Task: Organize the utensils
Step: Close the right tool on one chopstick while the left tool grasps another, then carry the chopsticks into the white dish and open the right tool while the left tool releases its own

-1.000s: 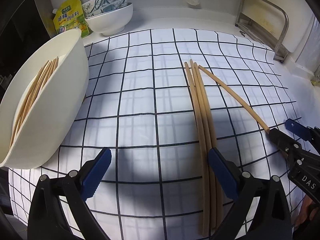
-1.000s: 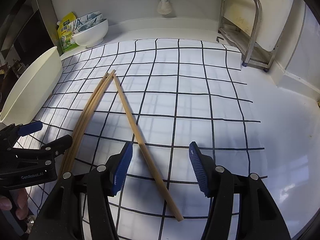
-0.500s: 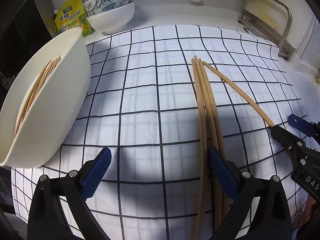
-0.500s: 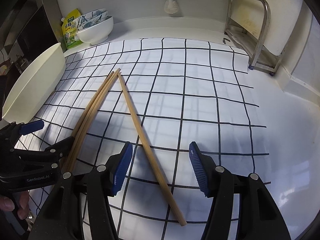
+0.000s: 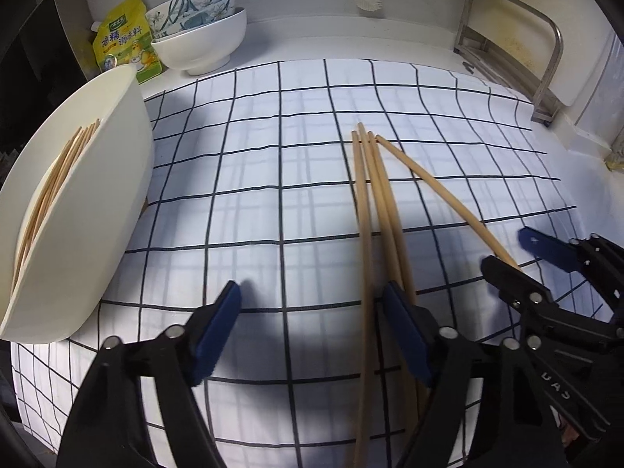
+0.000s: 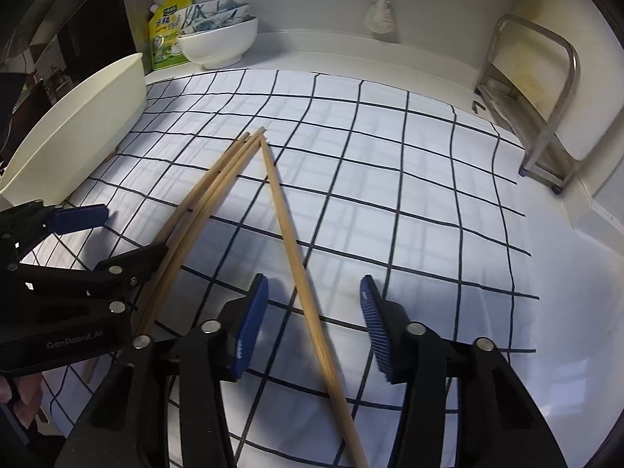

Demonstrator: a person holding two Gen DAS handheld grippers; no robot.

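Checked cloth (image 5: 273, 195) covering the surface. Left gripper (image 5: 312, 312): jaws apart and just closing in; one chopstick (image 5: 364, 273) of the bundle of three chopsticks (image 5: 380, 202) runs between them, the other two pass at the right pad, and no pad visibly presses on any stick. Right gripper (image 6: 314, 304): jaws likewise apart and just closing in, straddling the single chopstick (image 6: 290, 241) without touching it. All four far tips converge toward 12 o'clock near the cloth's middle. At 9 o'clock in the left wrist view, a white oval bin (image 5: 97, 210) holds more chopsticks (image 5: 50, 191). Stacked bowls (image 5: 202, 39) and a yellow seasoning pouch (image 5: 124, 43) stand at 11 o'clock; a metal rack (image 5: 518, 50) at 2 o'clock.
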